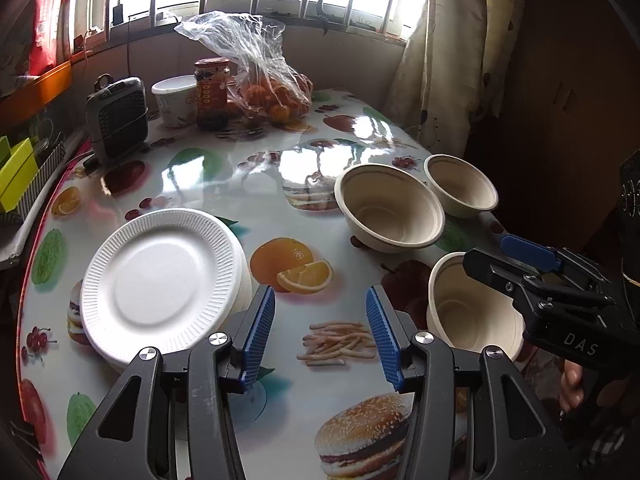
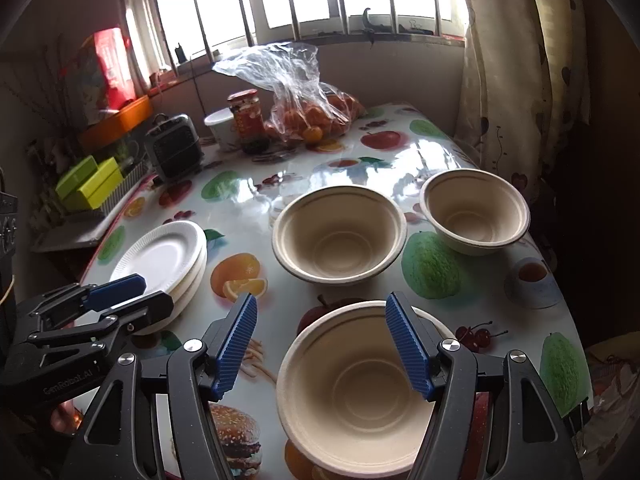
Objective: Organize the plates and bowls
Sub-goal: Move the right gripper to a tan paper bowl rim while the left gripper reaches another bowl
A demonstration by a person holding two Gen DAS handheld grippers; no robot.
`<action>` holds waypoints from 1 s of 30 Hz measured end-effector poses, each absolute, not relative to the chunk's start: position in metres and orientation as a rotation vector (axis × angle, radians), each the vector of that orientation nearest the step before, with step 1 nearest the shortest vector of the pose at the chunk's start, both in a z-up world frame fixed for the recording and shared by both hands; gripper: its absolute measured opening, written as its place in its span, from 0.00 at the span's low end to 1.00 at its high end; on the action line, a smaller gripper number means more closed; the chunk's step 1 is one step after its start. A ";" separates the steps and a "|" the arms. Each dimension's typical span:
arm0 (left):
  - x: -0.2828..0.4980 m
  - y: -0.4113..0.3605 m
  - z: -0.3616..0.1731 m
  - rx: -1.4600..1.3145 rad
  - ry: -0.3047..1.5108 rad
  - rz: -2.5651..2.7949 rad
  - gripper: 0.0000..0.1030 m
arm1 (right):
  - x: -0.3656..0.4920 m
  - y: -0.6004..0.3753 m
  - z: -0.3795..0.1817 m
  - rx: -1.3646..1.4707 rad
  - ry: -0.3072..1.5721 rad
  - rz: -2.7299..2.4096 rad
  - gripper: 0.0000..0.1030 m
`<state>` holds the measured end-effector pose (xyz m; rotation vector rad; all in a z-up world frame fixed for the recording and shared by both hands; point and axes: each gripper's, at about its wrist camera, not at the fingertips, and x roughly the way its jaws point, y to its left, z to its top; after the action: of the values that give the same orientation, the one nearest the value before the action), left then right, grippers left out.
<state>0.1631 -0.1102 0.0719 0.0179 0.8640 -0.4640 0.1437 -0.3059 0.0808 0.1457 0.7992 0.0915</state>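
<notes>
On the right gripper's [image 1: 508, 256] black body, seen from the left wrist view, white letters read "DAS", and on the left gripper's [image 2: 132, 298] body, seen from the right wrist view, grey letters read "GenRobot.AI"; the label on the jar [image 1: 212, 94] at the table's far edge carries writing too small to read. The table [image 1: 256, 200] is covered with a glossy cloth printed with fruit, burgers and fries. The stack of white plates [image 1: 160, 276] lies near the table's left edge, just left of the left gripper's left finger and outside its jaws, which stand spread with nothing between them, over the printed fries. Three beige bowls sit toward the right edge: the nearest bowl [image 2: 352, 392] lies close to the near edge, directly under the right gripper, whose jaws are spread and empty, the left finger outside the bowl's rim and the right finger above its hollow; whether either pad touches the rim I cannot tell. The middle bowl [image 2: 340, 236] stands beyond it toward the table's centre, apart from it, and the far bowl [image 2: 476, 212] stands just beside that one at the right edge. At the far edge stand a white tub [image 1: 176, 98], the jar, a clear bag of oranges [image 1: 272, 92] and a small grey heater [image 1: 118, 120].
</notes>
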 end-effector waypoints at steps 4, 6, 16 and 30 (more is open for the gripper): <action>0.169 -0.126 0.070 0.022 0.882 -0.483 0.48 | 0.142 -0.321 0.079 0.145 0.792 0.074 0.66; 0.174 -0.132 0.068 0.018 0.896 -0.488 0.48 | 0.143 -0.331 0.078 0.149 0.793 0.069 0.66; 0.187 -0.159 0.051 -0.038 0.985 -0.567 0.48 | 0.130 -0.387 0.063 0.204 0.805 0.011 0.66; 0.218 -0.169 0.053 -0.079 1.010 -0.523 0.48 | 0.156 -0.397 0.065 0.178 0.798 0.081 0.66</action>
<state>0.2184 -0.1688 0.0534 -0.0789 1.0100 -0.5230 0.1557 -0.3971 0.0647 0.1784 0.7984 0.0809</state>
